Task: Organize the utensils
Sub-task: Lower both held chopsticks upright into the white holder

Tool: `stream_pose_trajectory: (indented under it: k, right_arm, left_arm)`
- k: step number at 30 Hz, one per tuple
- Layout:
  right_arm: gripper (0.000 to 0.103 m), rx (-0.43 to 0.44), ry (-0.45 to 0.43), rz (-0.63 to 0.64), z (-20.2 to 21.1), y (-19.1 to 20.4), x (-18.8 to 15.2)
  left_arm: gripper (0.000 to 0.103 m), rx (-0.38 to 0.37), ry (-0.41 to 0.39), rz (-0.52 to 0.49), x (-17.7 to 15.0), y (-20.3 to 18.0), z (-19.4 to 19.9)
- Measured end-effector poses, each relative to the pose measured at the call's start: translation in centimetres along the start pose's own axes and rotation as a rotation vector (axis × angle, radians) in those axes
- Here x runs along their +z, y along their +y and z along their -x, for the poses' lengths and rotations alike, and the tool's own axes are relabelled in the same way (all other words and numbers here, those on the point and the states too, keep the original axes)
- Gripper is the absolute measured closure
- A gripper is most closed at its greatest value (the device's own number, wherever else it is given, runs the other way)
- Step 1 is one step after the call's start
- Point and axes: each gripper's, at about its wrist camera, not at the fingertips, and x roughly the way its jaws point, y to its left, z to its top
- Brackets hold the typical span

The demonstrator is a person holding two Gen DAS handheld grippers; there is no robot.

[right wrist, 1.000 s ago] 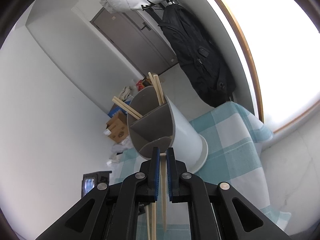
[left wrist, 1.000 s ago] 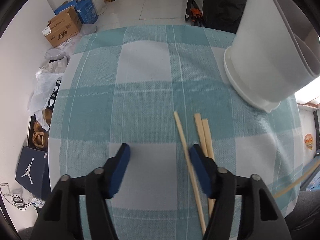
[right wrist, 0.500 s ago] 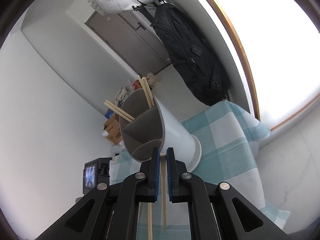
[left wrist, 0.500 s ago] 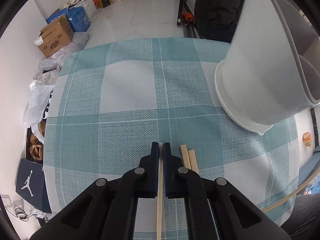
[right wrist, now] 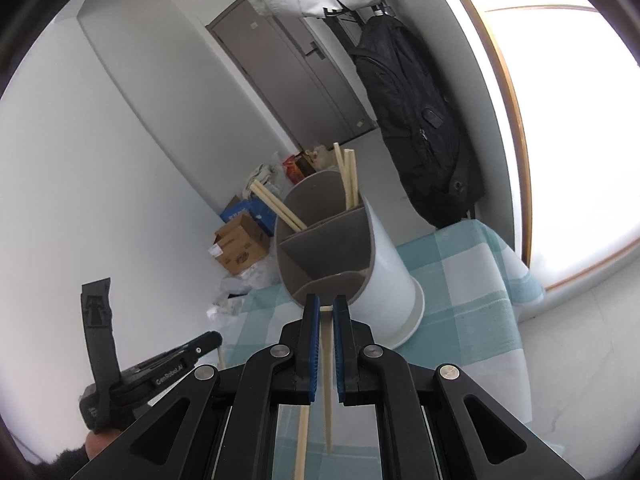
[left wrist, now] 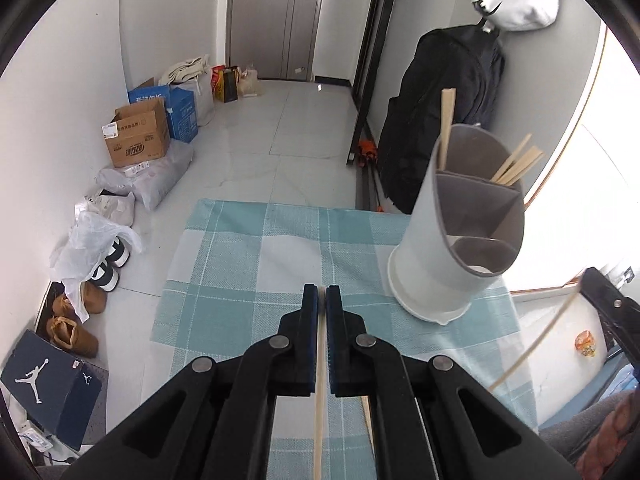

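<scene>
The left gripper [left wrist: 322, 292] is clamped on one chopstick [left wrist: 319, 396], its long axis running back along the fingers. Before it the checked desk [left wrist: 248, 272] lies bare to its far edge. At right stands the white utensil holder [left wrist: 436, 248], three compartments, two holding chopsticks. The right gripper [right wrist: 326, 304] is clamped on another chopstick [right wrist: 328, 384], pointing at the holder's rim.

Pale bare-wood chopsticks [left wrist: 447, 128], matt white plastic holder [left wrist: 424, 248] with grey matt inside, woven checked cloth [left wrist: 248, 280] on the counter, glossy floor tiles [left wrist: 288, 136], brown cardboard box [left wrist: 138, 140], matt black plastic gripper [right wrist: 326, 312] with blue rubbery pads [right wrist: 313, 344].
</scene>
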Motion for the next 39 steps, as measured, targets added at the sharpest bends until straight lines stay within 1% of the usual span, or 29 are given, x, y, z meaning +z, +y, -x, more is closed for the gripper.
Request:
stream_pose_trajectory:
  k: [2, 7, 12, 16, 18, 22, 29, 31, 33, 39]
  right_arm:
    - [0.097, 0.008, -0.002, 0.029, 0.3, 0.8, -0.1]
    - [0.097, -0.004, -0.023, 0.111, 1.3, 2.7, -0.3]
    - [0.097, -0.008, -0.029, 0.14, 1.8, 3.8, 0.0]
    - [0.097, -0.004, -0.045, 0.158, 2.4, 4.7, 0.8]
    - [0.097, 0.002, -0.051, 0.169, 2.7, 5.2, 1.4]
    - [0.097, 0.006, -0.074, 0.199, 3.3, 6.0, 2.8]
    - [0.097, 0.009, -0.104, 0.196, 3.8, 6.2, 5.6]
    - [0.097, 0.01, -0.109, 0.194, 4.0, 6.4, 6.7]
    - [0.097, 0.014, -0.118, 0.201, 4.2, 6.7, 7.8]
    - [0.097, 0.032, -0.129, 0.206, 4.4, 7.5, 11.6]
  left_arm:
    - [0.103, -0.014, -0.013, 0.0, 0.4, 0.1, 0.0]
    - [0.103, -0.034, -0.063, -0.014, 0.4, 0.2, 1.4]
    - [0.103, -0.062, -0.071, -0.026, 1.0, -0.1, 2.2]
    - [0.103, -0.089, -0.071, -0.032, 1.8, -0.7, 3.2]
    - [0.103, -0.099, -0.066, -0.026, 2.2, -0.9, 3.7]
    - [0.103, -0.126, -0.082, -0.055, 3.1, -1.8, 4.6]
    - [0.103, -0.157, -0.091, -0.079, 5.1, -3.0, 5.7]
    - [0.103, -0.147, -0.079, -0.088, 6.1, -3.3, 6.4]
    - [0.103, -0.164, -0.066, -0.085, 7.1, -3.5, 7.0]
    - [0.103, -0.18, -0.077, -0.097, 10.7, -4.4, 9.4]
